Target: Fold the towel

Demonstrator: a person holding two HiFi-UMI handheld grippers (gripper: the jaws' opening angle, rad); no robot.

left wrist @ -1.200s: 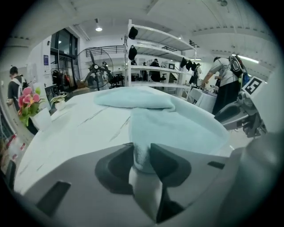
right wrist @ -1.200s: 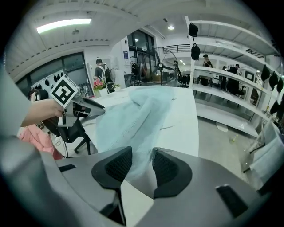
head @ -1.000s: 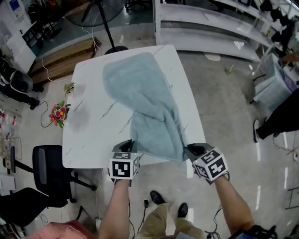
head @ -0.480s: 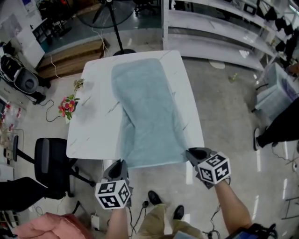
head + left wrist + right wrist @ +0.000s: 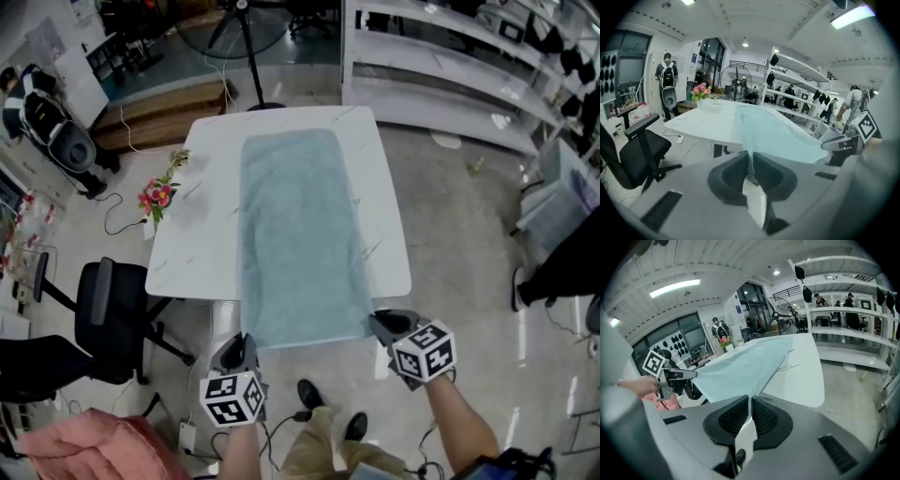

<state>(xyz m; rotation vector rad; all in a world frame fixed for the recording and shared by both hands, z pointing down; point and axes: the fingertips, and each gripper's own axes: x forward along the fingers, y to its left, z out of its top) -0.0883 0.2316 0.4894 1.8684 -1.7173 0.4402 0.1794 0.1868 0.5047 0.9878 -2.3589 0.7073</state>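
Towel (image 5: 300, 234) lies lengthwise on the table (image 5: 202, 244), its near end past the near edge. Your left gripper (image 5: 242, 345) and right gripper (image 5: 382, 324) each clamp one near corner, jaws nearly closed.

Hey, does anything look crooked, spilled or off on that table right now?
Nothing stands out. The light blue towel lies flat and straight along the white table, its near end stretched past the table edge between the left gripper and right gripper, each shut on a corner. Nothing is spilled.
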